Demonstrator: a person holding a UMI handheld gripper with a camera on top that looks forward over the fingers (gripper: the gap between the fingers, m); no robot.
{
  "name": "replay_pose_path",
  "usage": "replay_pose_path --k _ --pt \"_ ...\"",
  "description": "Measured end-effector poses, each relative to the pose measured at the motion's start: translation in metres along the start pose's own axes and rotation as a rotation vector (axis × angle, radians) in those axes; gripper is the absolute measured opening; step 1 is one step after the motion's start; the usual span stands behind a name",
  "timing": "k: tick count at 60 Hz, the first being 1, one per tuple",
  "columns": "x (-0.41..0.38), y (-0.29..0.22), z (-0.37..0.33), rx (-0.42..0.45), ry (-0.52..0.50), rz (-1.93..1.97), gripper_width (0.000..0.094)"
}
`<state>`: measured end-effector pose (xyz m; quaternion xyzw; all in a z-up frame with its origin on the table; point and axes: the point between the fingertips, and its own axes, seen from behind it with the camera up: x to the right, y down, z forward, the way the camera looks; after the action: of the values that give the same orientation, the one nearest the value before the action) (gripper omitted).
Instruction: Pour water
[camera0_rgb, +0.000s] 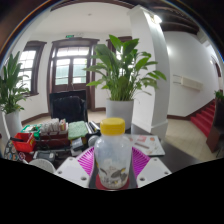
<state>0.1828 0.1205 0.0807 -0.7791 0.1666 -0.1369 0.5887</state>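
Note:
A clear plastic bottle (113, 158) with a yellow cap stands upright between my fingers, its printed label low on its body. My gripper (113, 170) has its magenta pads (88, 163) pressed against both sides of the bottle, so it is shut on it. The bottle is held above a dark table (170, 152). No cup or other vessel shows near the bottle.
A large potted plant (123, 72) in a white pot stands beyond the bottle. Packets and small items (45, 134) lie on the table to the left, with papers (148, 143) to the right. A door with windows (74, 68) is behind, red stairs (206, 118) far right.

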Motion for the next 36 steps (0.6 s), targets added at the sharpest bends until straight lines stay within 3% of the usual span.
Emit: replay_pose_path --k 7,17,20,27,36 --pt "0.001 -0.001 -0.006 0.079 -0.007 0.061 0.0484" --pt "-0.003 -0.002 -0.001 0.067 -0.025 0.019 0.0558" --pt "-0.003 -0.001 -0.002 0.055 -0.028 0.008 0.0589" --pt "-0.005 0.020 -0.010 -0.026 -0.041 -0.043 0.0785" --pt "-0.015 0.040 -0.050 -0.081 -0.085 -0.087 0.0794"
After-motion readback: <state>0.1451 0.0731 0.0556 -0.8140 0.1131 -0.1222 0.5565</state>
